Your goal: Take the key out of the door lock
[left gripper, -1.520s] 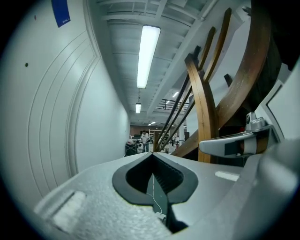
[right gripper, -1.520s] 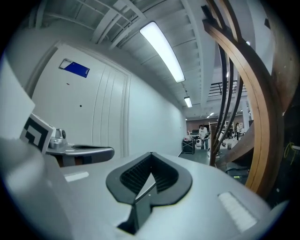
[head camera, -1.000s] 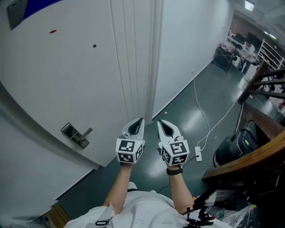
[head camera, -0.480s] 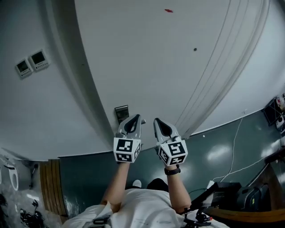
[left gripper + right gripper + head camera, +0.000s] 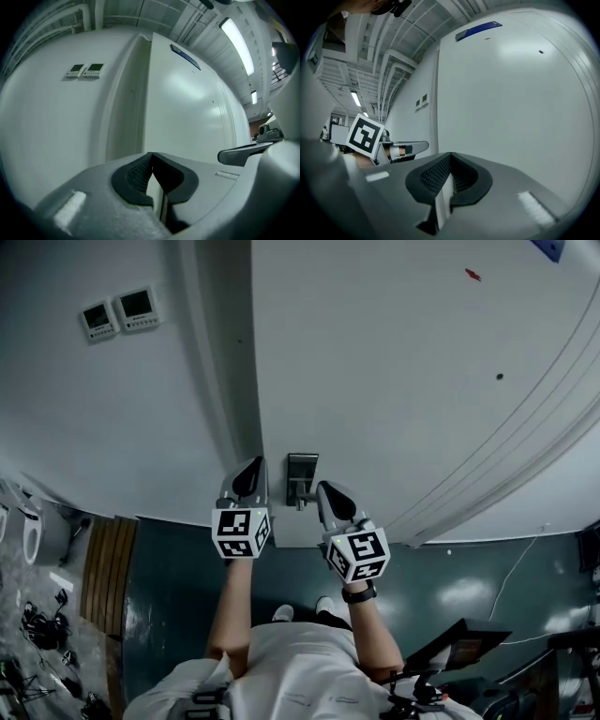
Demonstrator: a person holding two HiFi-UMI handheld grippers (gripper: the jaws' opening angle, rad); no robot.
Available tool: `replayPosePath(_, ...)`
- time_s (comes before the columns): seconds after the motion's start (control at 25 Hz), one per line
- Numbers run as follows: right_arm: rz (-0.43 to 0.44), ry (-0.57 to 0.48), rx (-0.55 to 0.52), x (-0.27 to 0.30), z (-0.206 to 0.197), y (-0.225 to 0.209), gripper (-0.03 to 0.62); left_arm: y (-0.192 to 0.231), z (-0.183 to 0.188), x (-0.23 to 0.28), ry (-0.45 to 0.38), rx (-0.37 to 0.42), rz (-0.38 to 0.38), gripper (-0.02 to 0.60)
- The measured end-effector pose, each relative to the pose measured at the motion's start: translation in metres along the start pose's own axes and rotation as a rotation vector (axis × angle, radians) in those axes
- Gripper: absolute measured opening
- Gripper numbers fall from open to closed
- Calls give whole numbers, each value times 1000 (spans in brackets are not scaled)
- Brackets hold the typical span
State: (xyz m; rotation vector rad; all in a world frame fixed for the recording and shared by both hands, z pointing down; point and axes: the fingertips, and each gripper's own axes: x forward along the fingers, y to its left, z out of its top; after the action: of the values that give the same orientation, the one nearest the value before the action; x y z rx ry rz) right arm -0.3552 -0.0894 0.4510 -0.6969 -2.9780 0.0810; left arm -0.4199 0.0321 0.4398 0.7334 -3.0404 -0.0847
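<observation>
The left gripper and right gripper, jaws pressed together on nothing, hover either side of the door lock on the white door — the key is too small to make out.

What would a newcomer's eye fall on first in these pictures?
First come the left gripper and right gripper, both shut and empty, each with a black-and-white cube, side by side at the middle of the head view. Between them sits the dark lock plate on the white door; no key can be made out. Two wall panels sit at the upper left.
</observation>
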Motion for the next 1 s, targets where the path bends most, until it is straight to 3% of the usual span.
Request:
replayPosePath(0.04,11,5,8,4,-3,1,5,6,-3,0,-3,-8,-3,5)
replayPosePath(0.12,32,22,23,7,-12,3,5,10,-11,-1,1,-14,-25,85)
replayPosePath(0.36,67,74,35,13,-36,9,5,15,-32,7,18,-66,-113,207)
replayPosePath(0.64,45,141,75,2,-69,-3,5,4,-35,33,3,-101,-204,207)
replayPosePath(0.8,33,182,101,-1,-87,-8,5,8,-46,46,36,-87,-177,204)
replayPosePath(0.88,35,200,131,-3,-97,-8,5,10,-49,47,29,-92,-165,162)
replayPosePath(1.0,51,222,254,-4,-122,-9,5,11,-48,47,-11,-106,-166,156)
